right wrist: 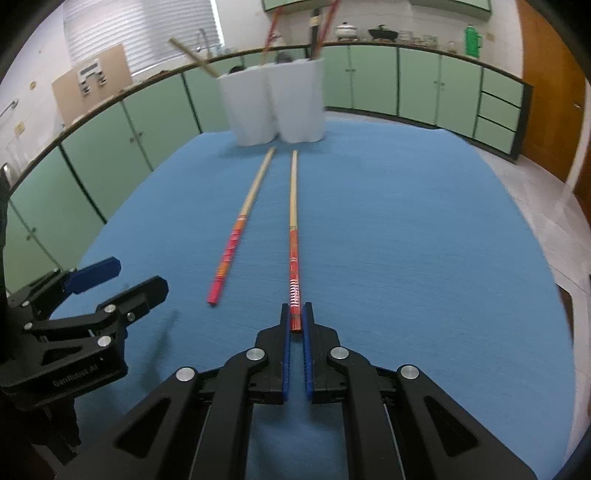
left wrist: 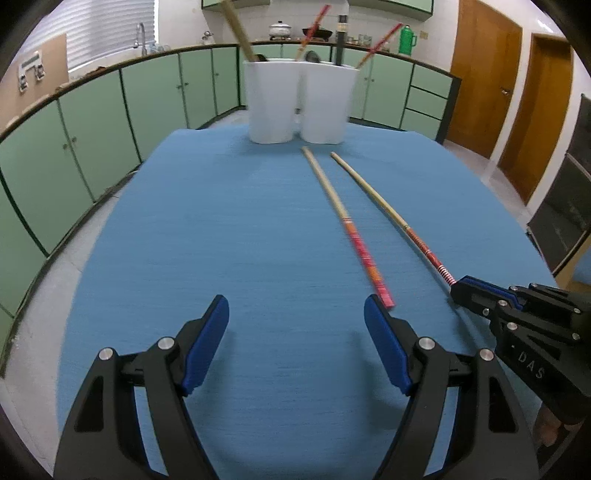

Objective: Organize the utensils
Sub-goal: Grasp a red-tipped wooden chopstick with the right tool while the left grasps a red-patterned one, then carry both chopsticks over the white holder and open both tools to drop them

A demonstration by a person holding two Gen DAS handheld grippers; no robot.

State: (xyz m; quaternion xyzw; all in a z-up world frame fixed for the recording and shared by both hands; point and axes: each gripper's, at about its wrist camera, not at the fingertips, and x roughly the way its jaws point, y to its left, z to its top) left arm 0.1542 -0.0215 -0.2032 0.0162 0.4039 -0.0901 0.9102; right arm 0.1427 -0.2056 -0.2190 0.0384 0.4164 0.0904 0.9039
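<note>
My right tongs (right wrist: pixel 296 320) pinched the red end of one chopstick (right wrist: pixel 293 221) on the blue table (right wrist: pixel 406 258). My left tongs (left wrist: pixel 295 314) stood wide, empty, beside the other chopstick (left wrist: pixel 343 218), before the white holders (left wrist: pixel 295 107).

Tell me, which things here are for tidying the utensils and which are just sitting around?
For the job: held chopstick, shut in the right gripper; loose chopstick; white holders; open left gripper.

Just around: green flask, white pot, black wok.
</note>
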